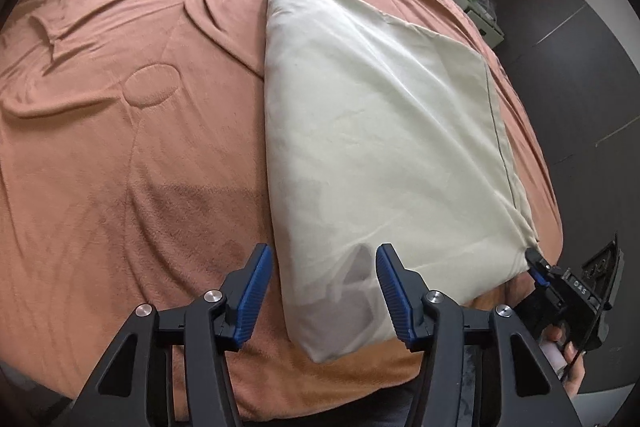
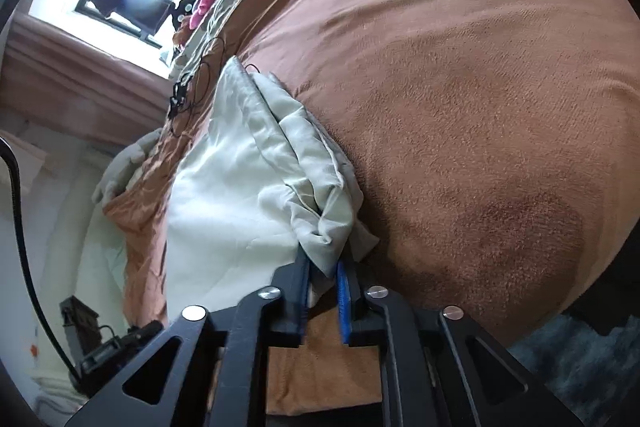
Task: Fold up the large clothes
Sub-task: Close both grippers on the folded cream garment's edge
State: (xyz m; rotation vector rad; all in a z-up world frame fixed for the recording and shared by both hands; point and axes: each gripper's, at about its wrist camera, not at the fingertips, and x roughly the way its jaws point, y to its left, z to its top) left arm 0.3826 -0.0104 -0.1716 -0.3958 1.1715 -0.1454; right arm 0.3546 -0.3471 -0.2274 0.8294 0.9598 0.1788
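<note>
Bed [image 1: 120,147]: one, covered by a single rust-brown fleece blanket, creased toward its far side, with an oval stitched motif showing in the left wrist view. It fills most of both views.

Pale cloth [image 1: 372,131]: one piece, cream to light green, lying flat on the blanket on the right part of the bed as the left wrist view has it. It is folded over itself; one diagonal edge crosses the top layer and a dark seam line runs near its right side. Surface mostly smooth, faint wrinkles only. The right wrist view shows the same cloth [image 2: 240,195] from its edge: several stacked layers, bunched and crumpled at the near corner.

Left claw [image 1: 320,291]: one, two blue ribbed pads spread apart, with the near left corner of the cloth lying between them. The pads do not press on the fabric; nothing is gripped.

Right claw [image 2: 323,291]: one, pads narrowly apart, with the bunched corner of the cloth hanging down between them. I cannot tell from this view whether the pads pinch the fabric. In the left wrist view its tips [image 1: 538,265] sit at the cloth's near right corner, where the fabric is drawn to a point.

Black cables [image 2: 192,83]: a tangle at the far end of the bed; number not countable.
</note>
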